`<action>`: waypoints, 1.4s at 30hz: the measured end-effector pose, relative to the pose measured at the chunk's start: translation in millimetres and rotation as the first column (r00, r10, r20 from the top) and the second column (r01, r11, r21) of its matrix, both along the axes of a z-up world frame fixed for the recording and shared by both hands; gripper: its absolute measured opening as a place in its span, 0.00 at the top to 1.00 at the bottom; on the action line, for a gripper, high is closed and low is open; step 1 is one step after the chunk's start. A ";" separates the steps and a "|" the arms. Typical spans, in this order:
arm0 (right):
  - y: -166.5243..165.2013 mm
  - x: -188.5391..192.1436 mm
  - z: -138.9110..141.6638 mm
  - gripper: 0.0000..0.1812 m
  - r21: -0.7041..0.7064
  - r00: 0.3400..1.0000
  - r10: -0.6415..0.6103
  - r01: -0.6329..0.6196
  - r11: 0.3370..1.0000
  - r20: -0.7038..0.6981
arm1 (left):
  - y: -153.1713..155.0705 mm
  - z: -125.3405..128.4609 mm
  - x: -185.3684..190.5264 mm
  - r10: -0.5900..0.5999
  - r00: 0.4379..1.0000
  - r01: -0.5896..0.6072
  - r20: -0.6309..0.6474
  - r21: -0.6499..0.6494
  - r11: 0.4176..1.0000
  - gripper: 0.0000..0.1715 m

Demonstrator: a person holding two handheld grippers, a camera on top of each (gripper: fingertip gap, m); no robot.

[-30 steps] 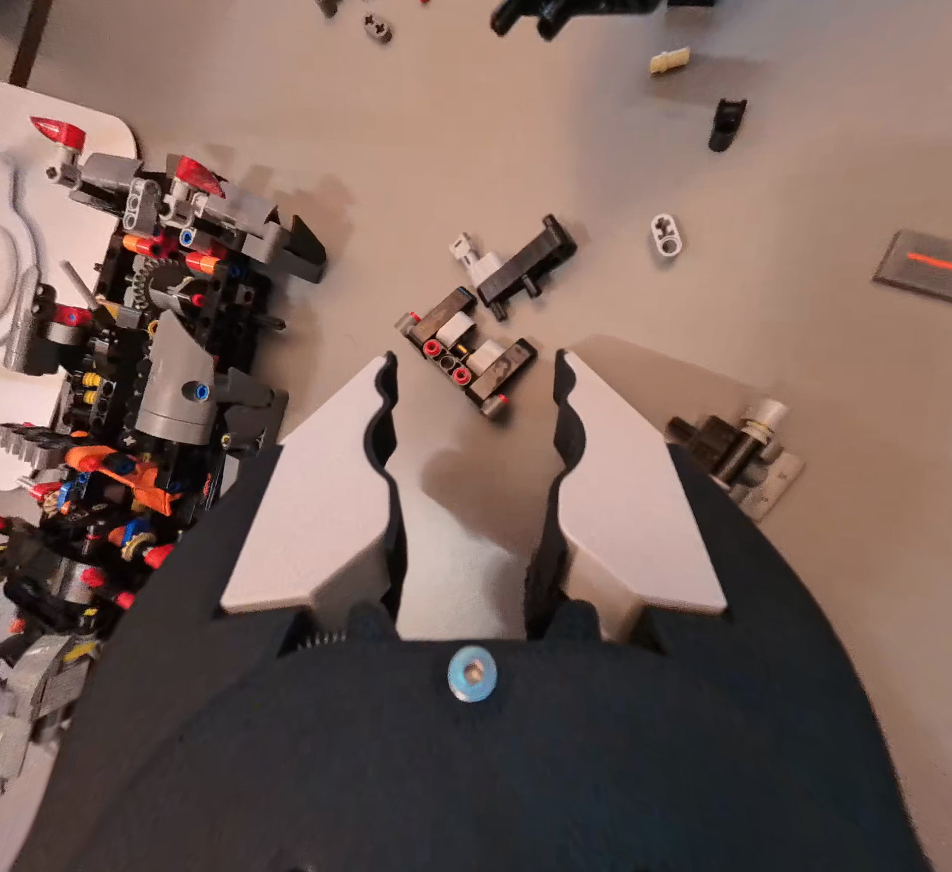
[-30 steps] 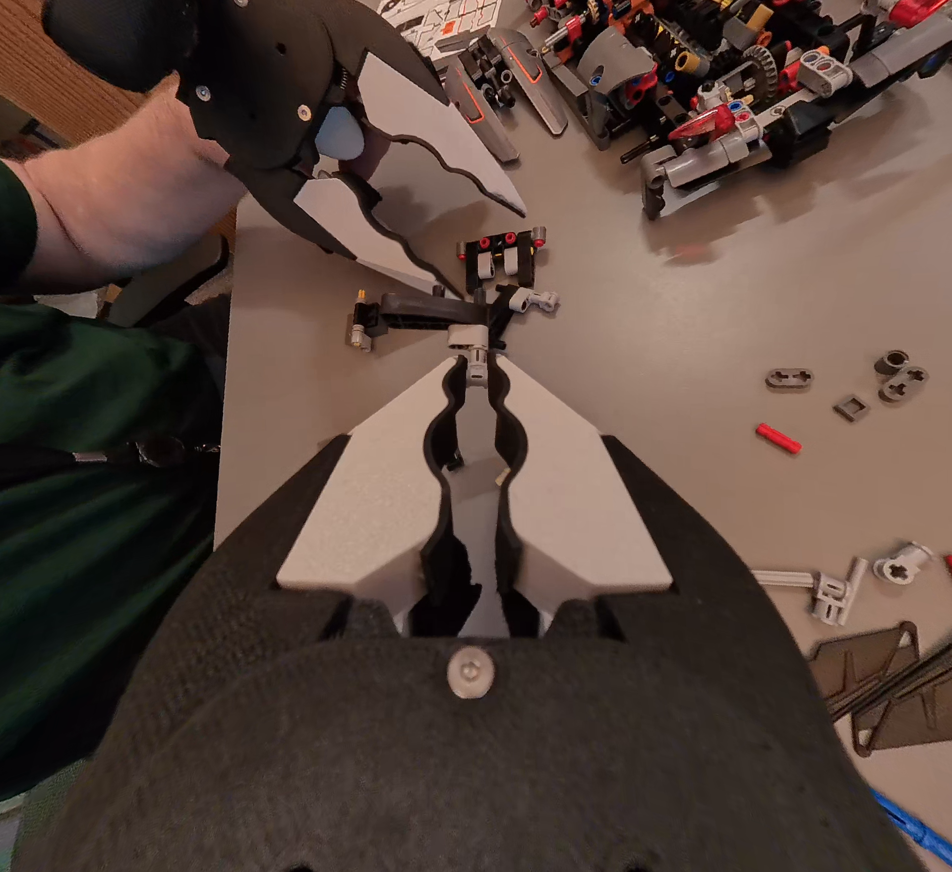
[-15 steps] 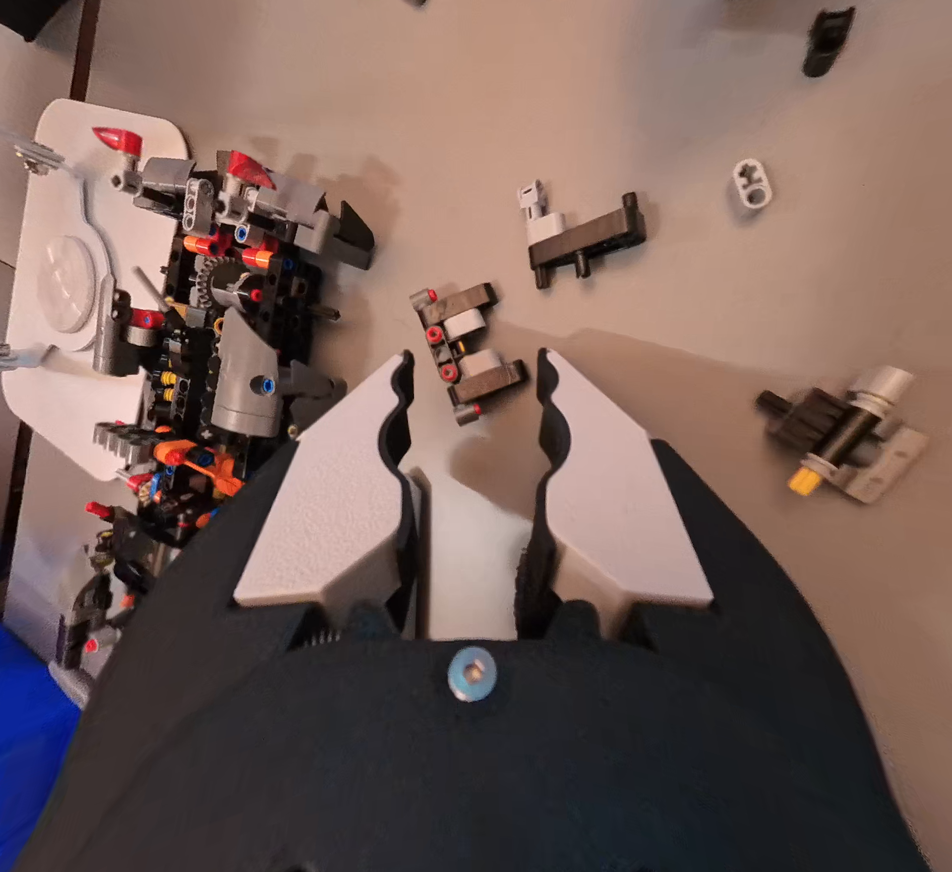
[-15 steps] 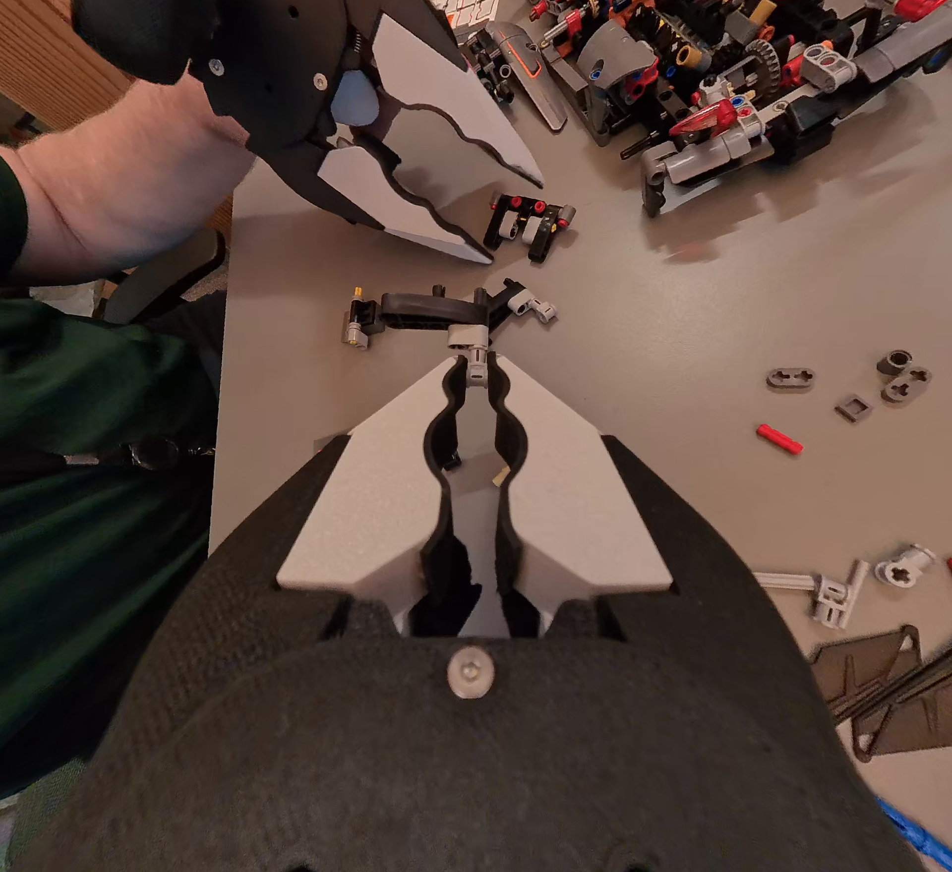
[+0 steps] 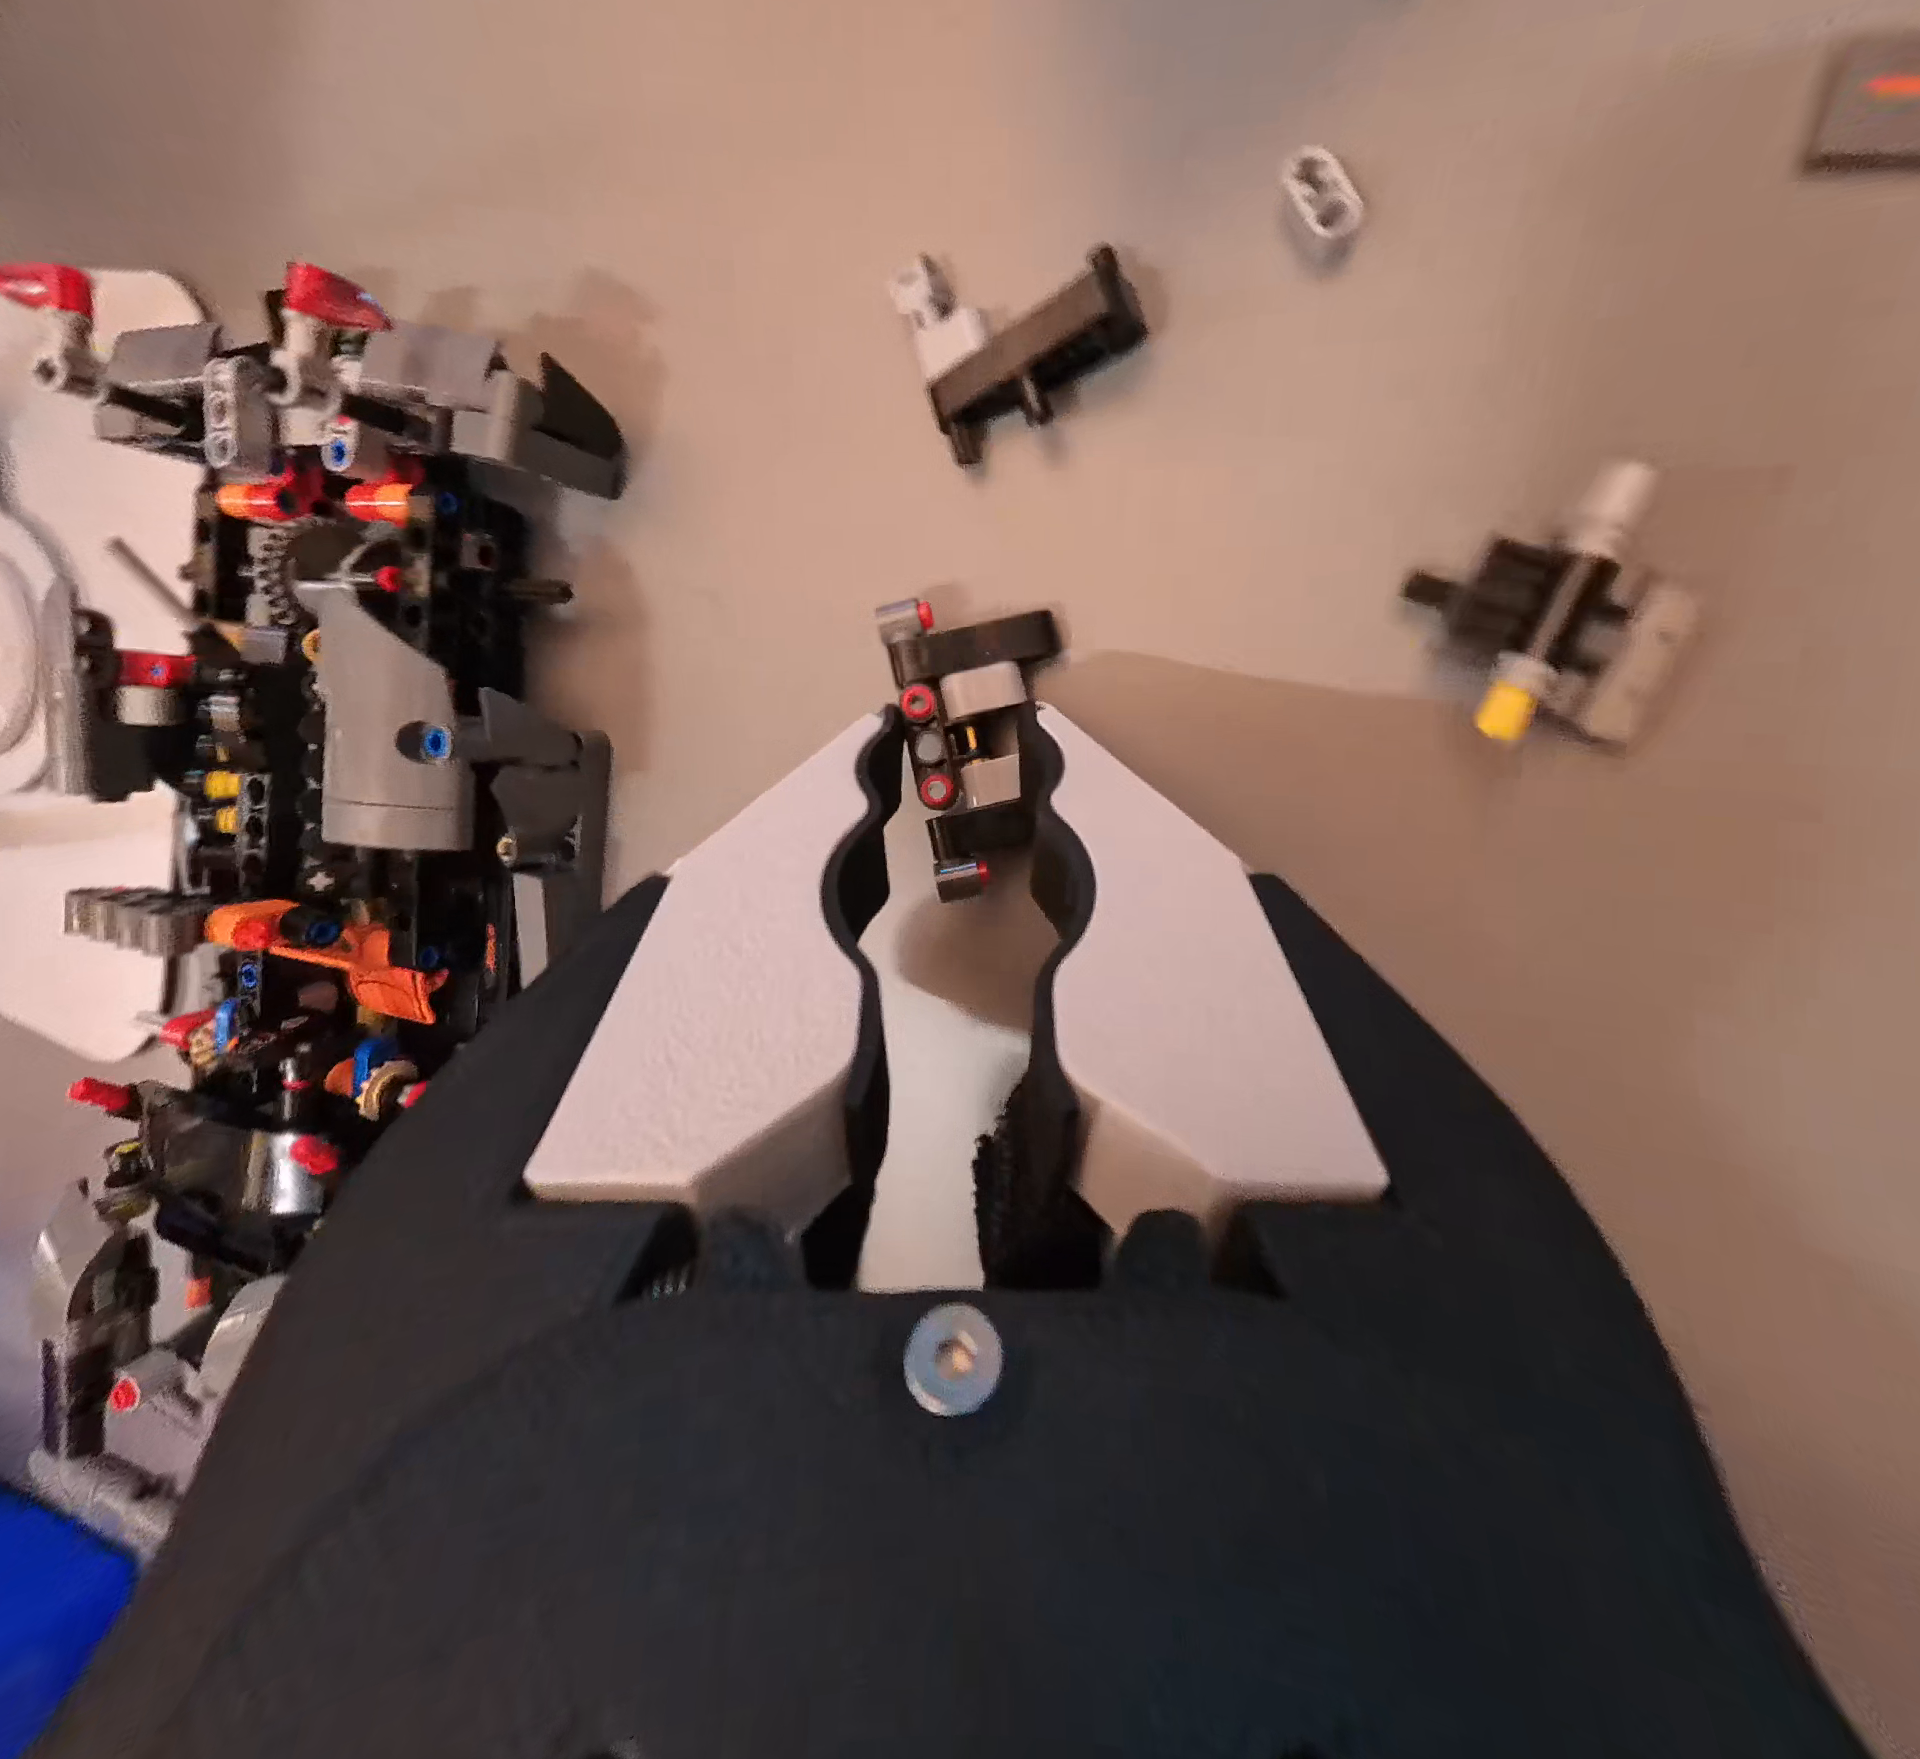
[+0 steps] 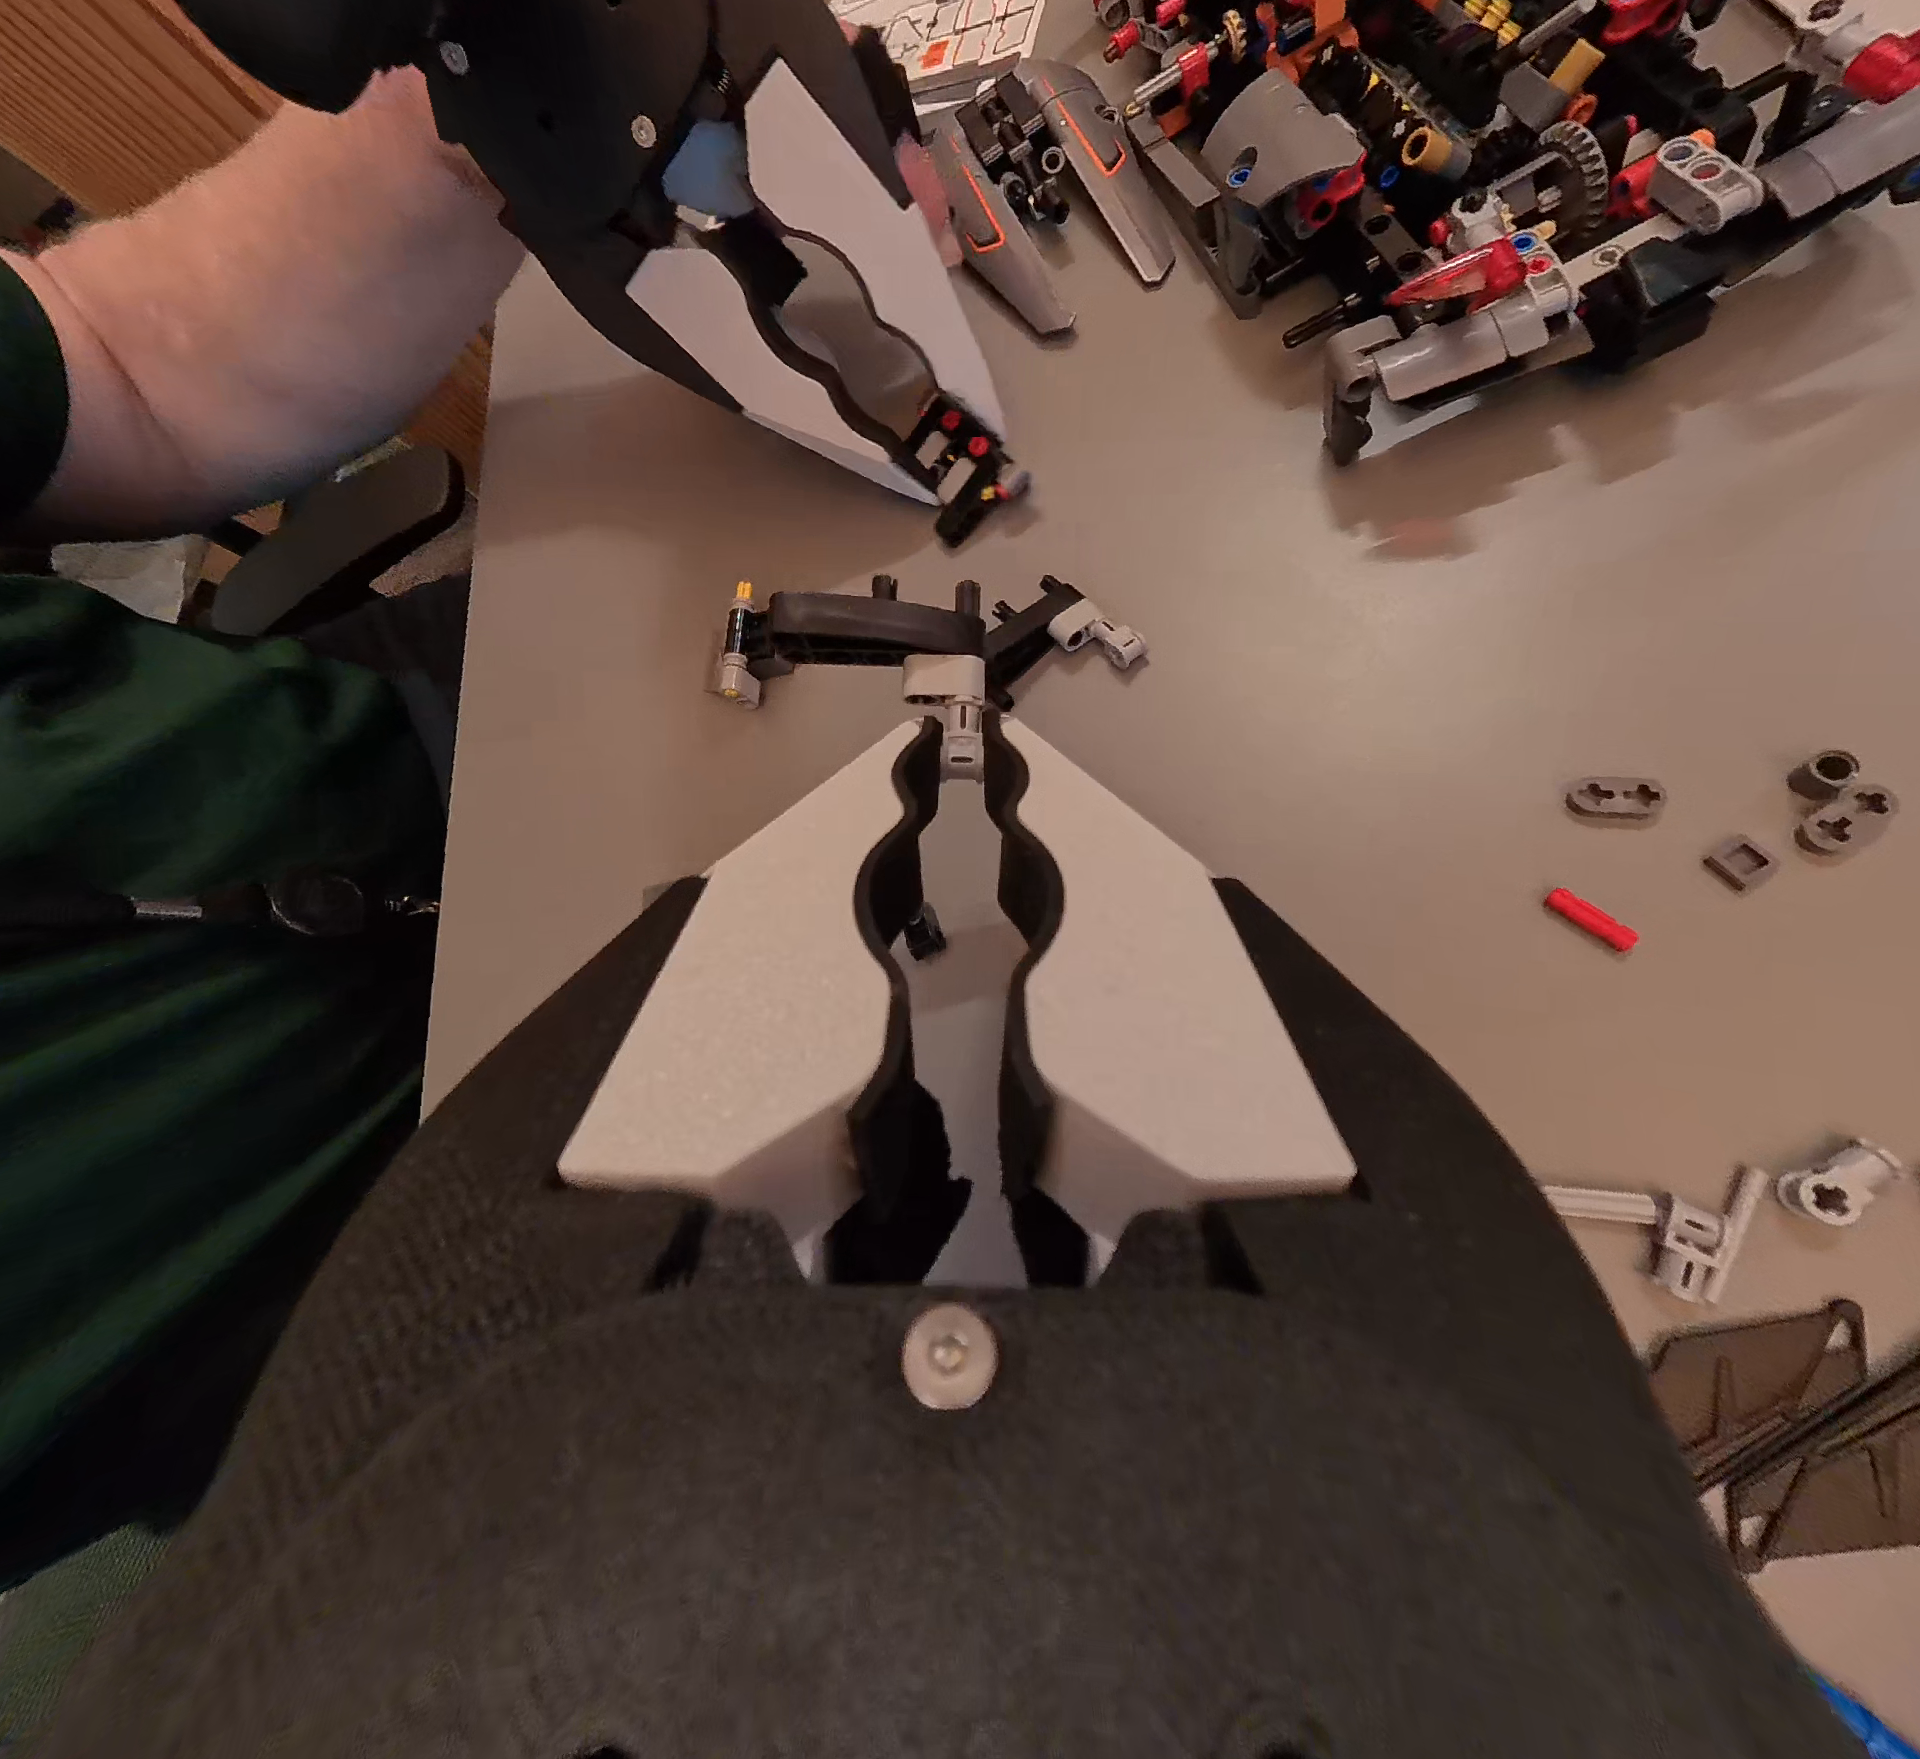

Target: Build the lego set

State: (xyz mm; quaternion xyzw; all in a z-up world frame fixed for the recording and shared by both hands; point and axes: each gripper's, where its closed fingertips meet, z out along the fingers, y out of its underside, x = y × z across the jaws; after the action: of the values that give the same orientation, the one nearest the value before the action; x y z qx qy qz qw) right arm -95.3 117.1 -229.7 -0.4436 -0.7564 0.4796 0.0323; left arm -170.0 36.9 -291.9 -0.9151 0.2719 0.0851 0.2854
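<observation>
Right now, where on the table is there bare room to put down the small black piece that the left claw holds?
Bare table lies between the big lego model, the black curved assembly and the loose grey connectors. It is crowded by the model and near the grey panels.

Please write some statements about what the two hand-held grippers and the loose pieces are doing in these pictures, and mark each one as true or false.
1. The left hand-held gripper has its fingers around a small black subassembly with red pins. True.
2. The right hand-held gripper is wide open and empty. False: it is closed on the light grey connector of a black curved assembly.
3. A small red pin lies loose on the table. True.
4. The large vehicle model is held in the air. False: it rests on the table.
</observation>
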 end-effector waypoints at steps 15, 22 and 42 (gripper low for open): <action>-6.8 -16.6 37.2 0.97 0.236 0.910 0.040 0.064 0.970 -0.413 | -10.6 9.3 -6.2 0.059 0.998 -0.058 -0.007 0.068 0.996 0.75; -5.5 -15.5 42.7 0.97 0.238 0.893 0.043 0.073 0.968 -0.448 | -9.5 10.9 -6.0 0.054 0.999 -0.053 -0.010 0.065 0.996 0.74; -8.7 -15.7 32.7 0.97 0.269 0.907 0.064 0.056 0.962 -0.417 | -10.5 -0.6 -1.8 0.033 0.999 -0.033 0.017 0.019 0.999 0.87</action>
State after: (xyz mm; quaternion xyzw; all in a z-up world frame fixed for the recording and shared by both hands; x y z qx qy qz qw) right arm -111.0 108.4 -197.0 -0.3191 -0.7915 0.4545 0.2550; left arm -171.8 26.4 -292.6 -0.9175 0.2533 0.0846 0.2949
